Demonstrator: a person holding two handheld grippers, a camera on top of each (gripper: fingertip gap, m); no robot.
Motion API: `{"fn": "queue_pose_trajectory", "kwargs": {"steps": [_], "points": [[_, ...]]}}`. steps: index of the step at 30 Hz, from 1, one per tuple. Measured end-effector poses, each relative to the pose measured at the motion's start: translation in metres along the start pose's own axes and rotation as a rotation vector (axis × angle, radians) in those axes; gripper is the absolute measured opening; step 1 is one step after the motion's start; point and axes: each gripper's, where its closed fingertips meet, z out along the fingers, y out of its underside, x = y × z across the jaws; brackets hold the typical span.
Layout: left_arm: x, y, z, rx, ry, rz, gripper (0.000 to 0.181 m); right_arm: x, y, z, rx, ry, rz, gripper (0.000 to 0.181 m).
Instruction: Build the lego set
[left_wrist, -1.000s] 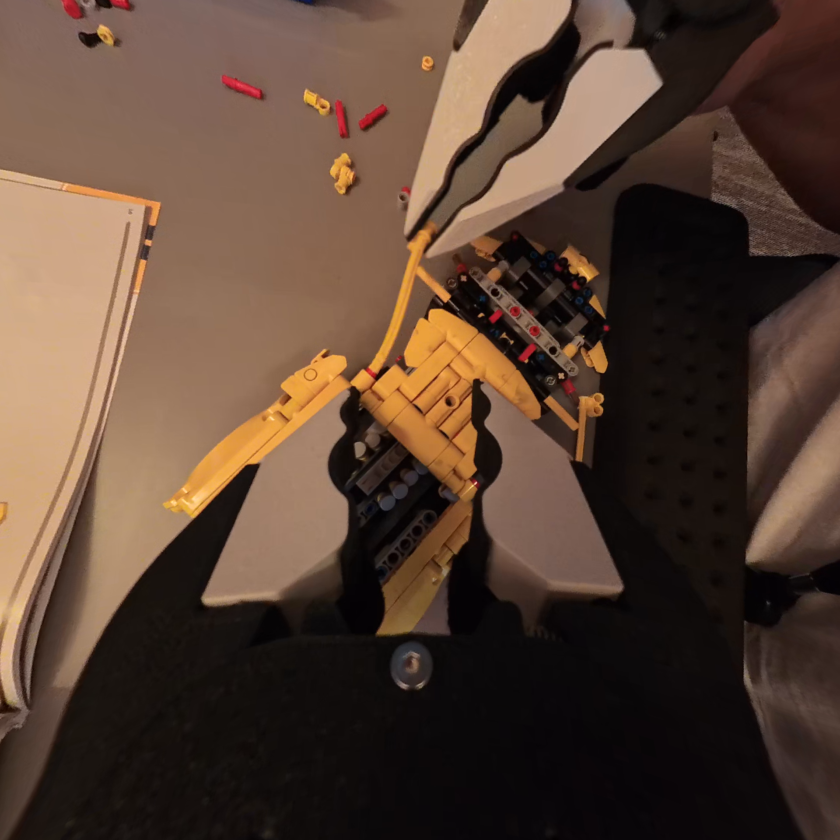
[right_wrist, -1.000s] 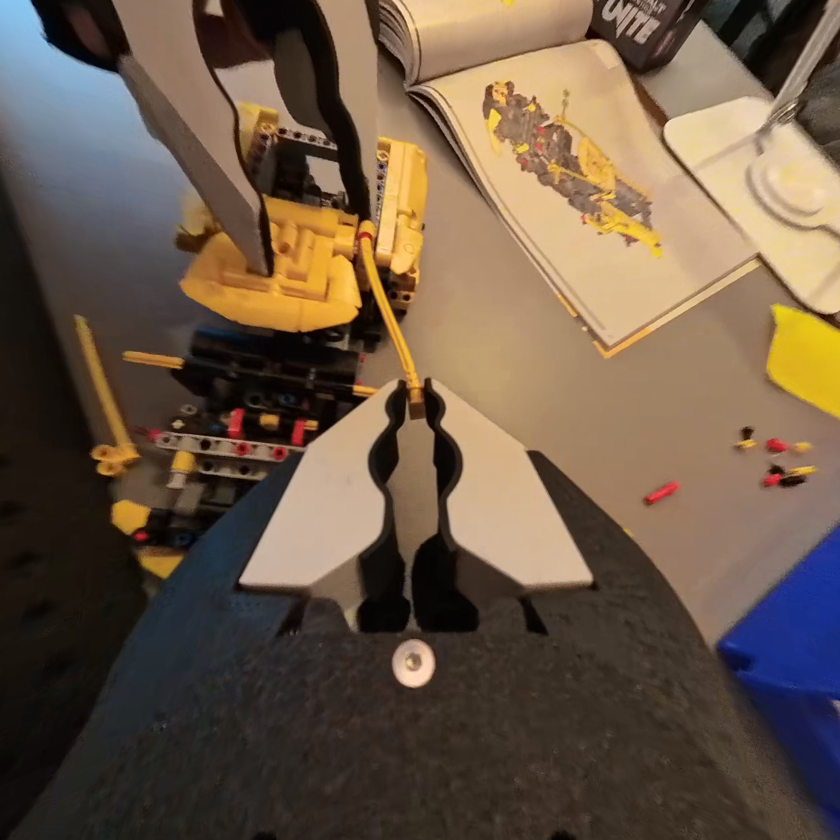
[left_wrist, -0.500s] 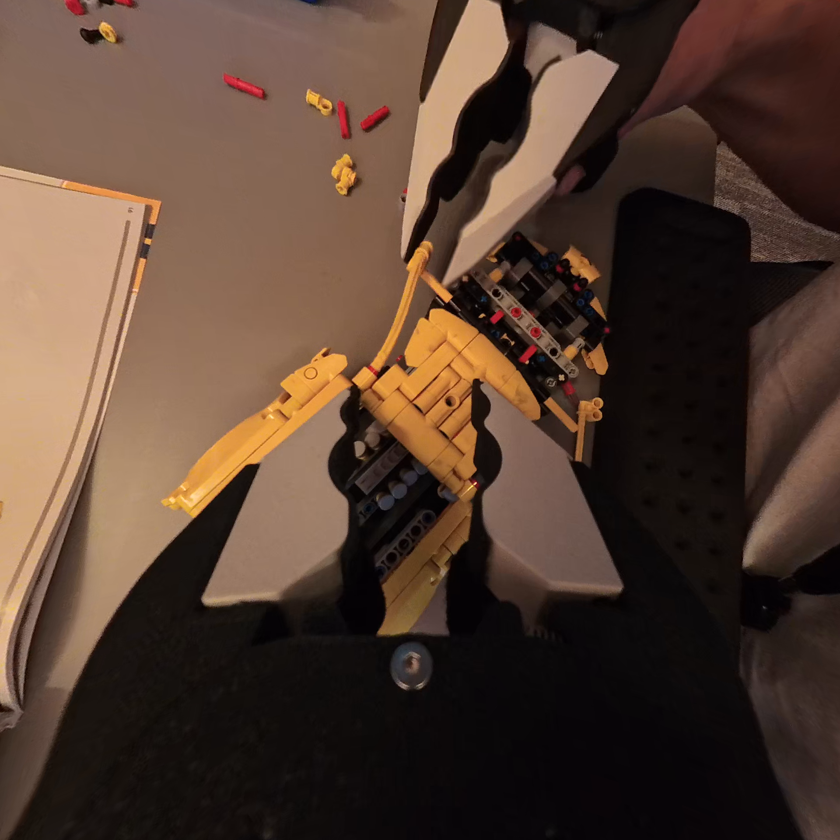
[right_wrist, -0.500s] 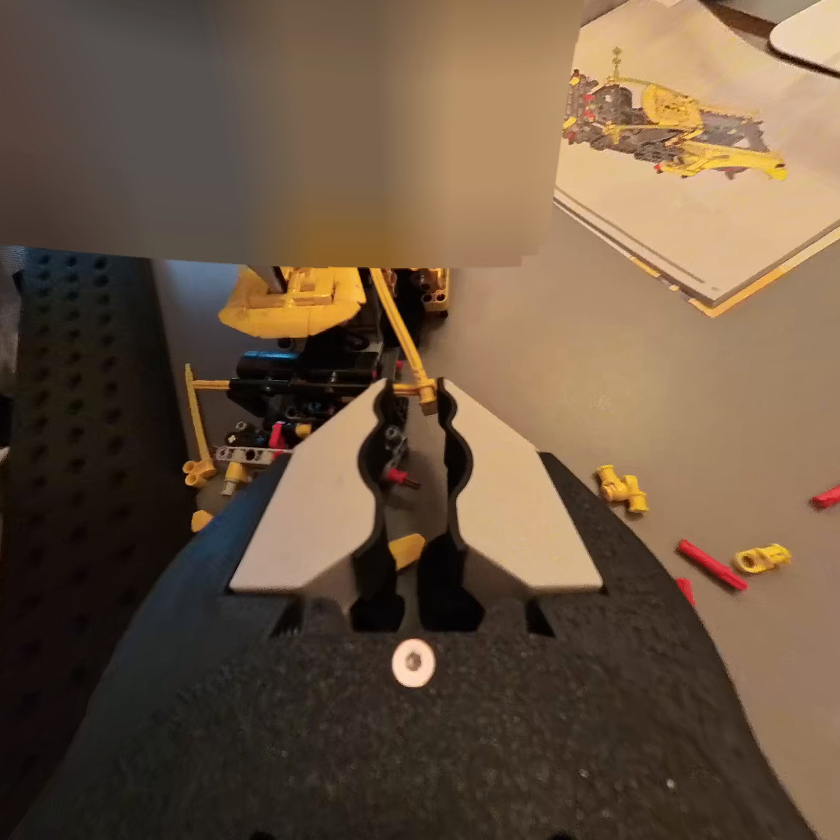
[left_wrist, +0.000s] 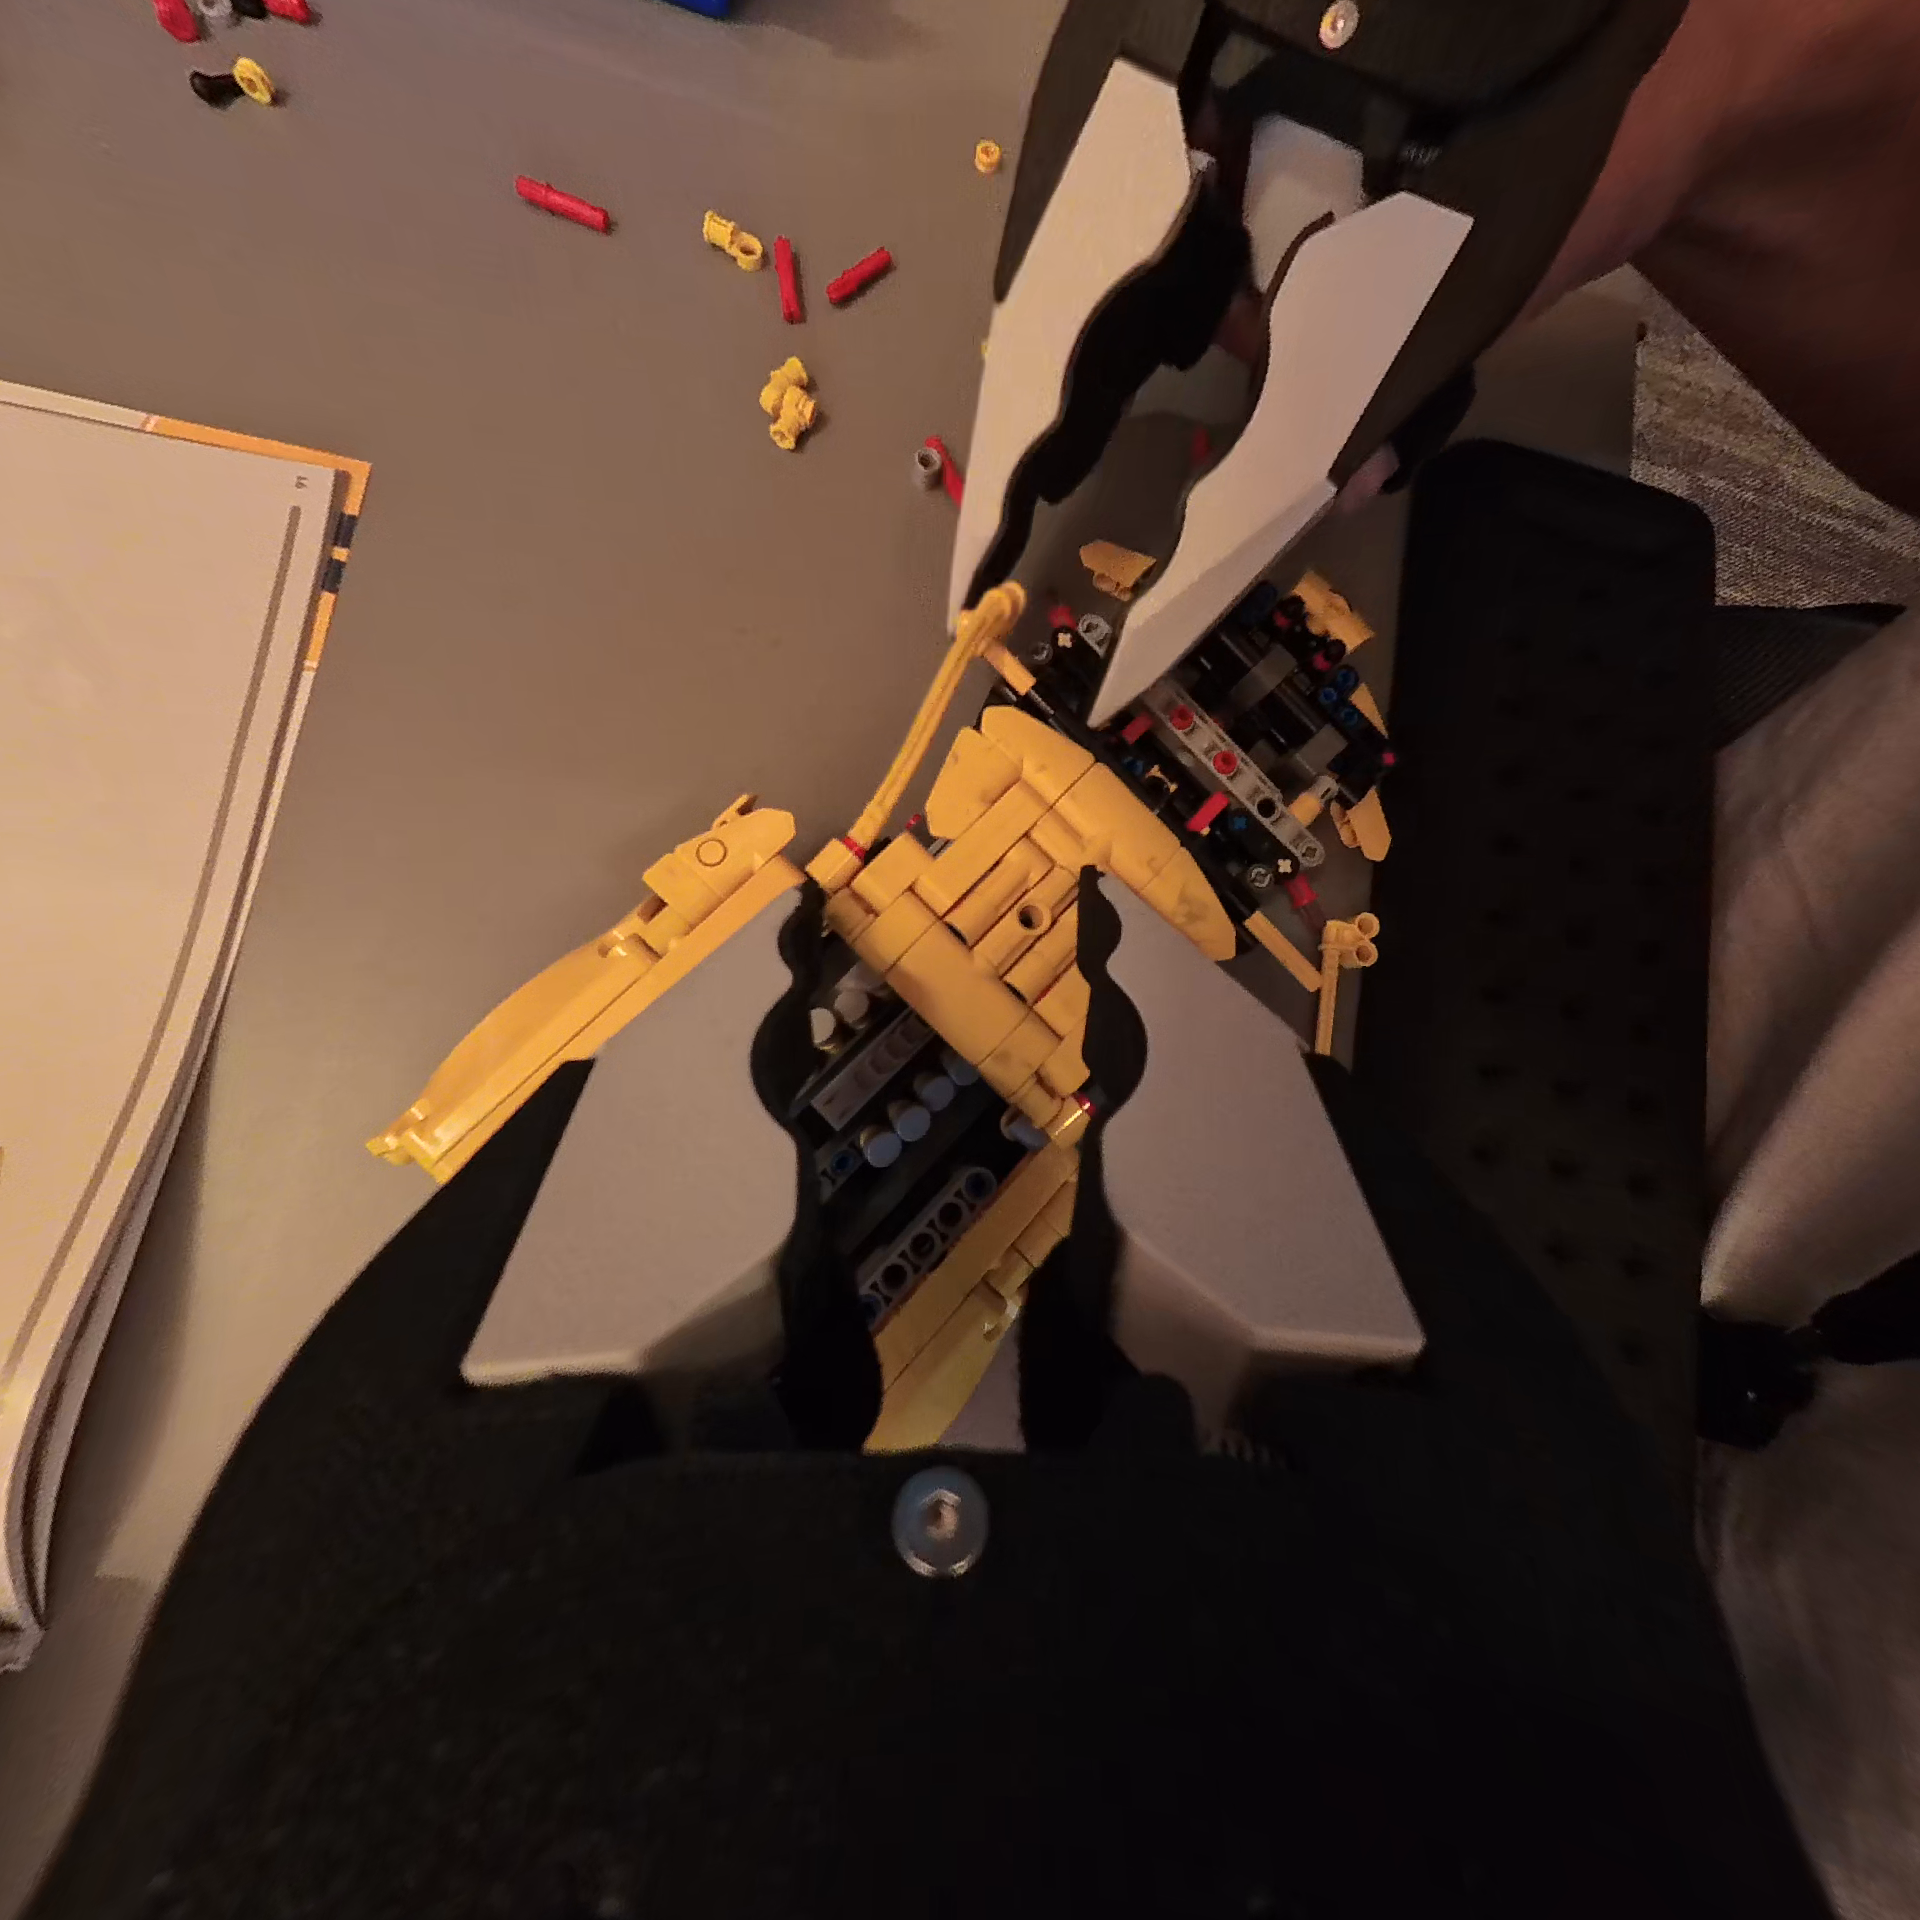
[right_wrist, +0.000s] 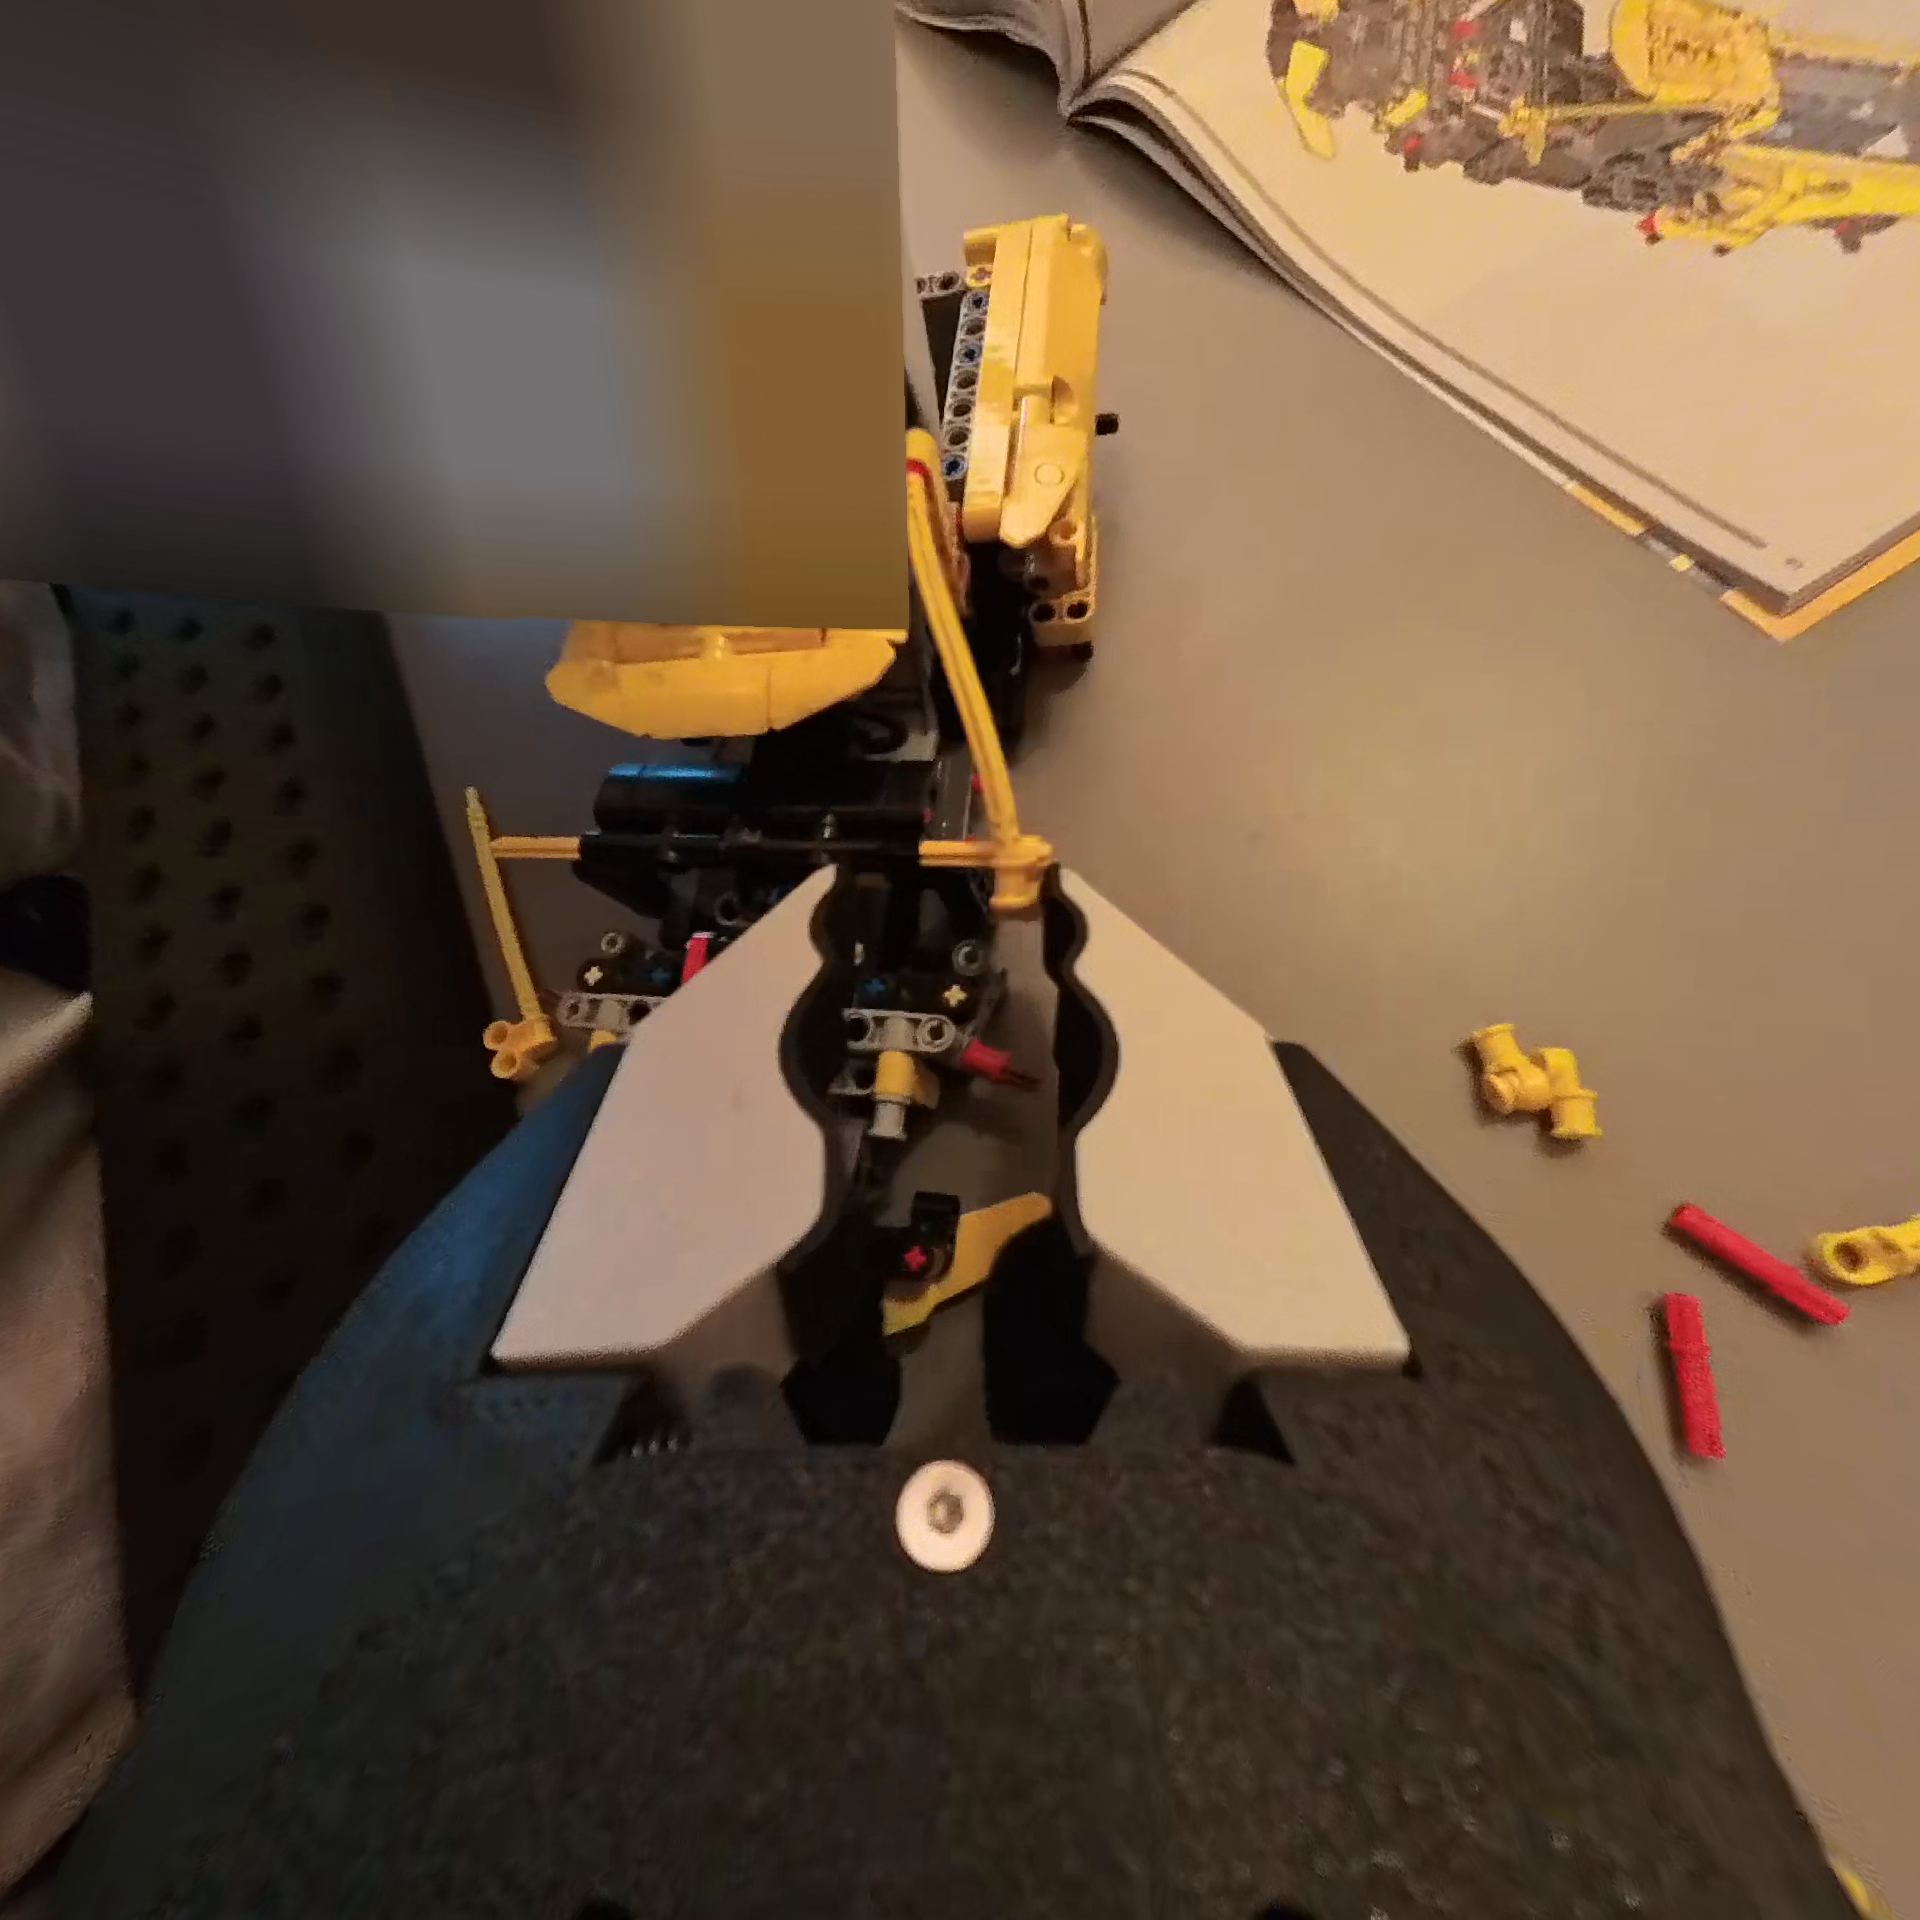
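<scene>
The yellow and black lego model (left_wrist: 1039, 831) lies on the grey table (left_wrist: 571, 571). My left gripper (left_wrist: 940, 914) is shut on its yellow body. A thin yellow hose (left_wrist: 920, 727) rises from the body, and its free end sits against one fingertip of my right gripper (left_wrist: 1039, 665). In the right wrist view my right gripper (right_wrist: 945, 878) is open over the model's black end (right_wrist: 779, 831). The hose end (right_wrist: 1023, 878) is just inside its right fingertip and not clamped. A blur patch hides the model's upper left there.
An open instruction booklet (left_wrist: 135, 831) lies left of the model and also shows in the right wrist view (right_wrist: 1558, 312). Loose red pins (left_wrist: 561, 203) and yellow connectors (left_wrist: 788, 400) are scattered on the table. A black perforated surface (left_wrist: 1548, 831) borders the table's right edge. One gripper's finger ends stand about 7 cm off the other's.
My right gripper opened and released the hose end it was pinching, then swung over the model's black end. My left gripper kept its hold and has not moved.
</scene>
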Motion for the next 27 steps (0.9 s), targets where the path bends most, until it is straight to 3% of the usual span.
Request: {"fn": "queue_pose_trajectory", "kwargs": {"steps": [3, 7, 10, 13, 19, 25, 27], "points": [[0.0, 0.0, 0.0, 0.002, -0.004, 0.001, 0.049, -0.001, 0.003, 0.003, -0.017, 0.033, -0.045, 0.024], [0.0, 0.0, 0.0, 0.0, -0.004, 0.001, 0.049, -0.001, 0.003, 0.003, -0.005, 0.048, -0.049, 0.025], [0.0, 0.0, 0.0, 0.002, -0.002, -0.001, 0.049, 0.006, 0.008, -0.003, -0.015, 0.074, -0.034, 0.037], [0.0, 0.0, 0.0, 0.002, -0.002, -0.002, 0.049, 0.0, -0.001, -0.011, 0.053, 0.043, -0.027, 0.028], [0.0, -0.001, 0.0, 0.001, 0.005, 0.002, 0.049, -0.008, 0.001, -0.003, 0.034, 0.088, -0.078, 0.022], [0.0, 0.0, 0.0, 0.012, 0.017, -0.003, 0.049, -0.01, 0.0, -0.004, 0.047, 0.013, 0.039, 0.025], [-0.005, 0.002, -0.003, 0.011, 0.013, -0.004, 0.057, -0.014, -0.002, -0.003, 0.042, -0.005, 0.077, 0.029]]}}
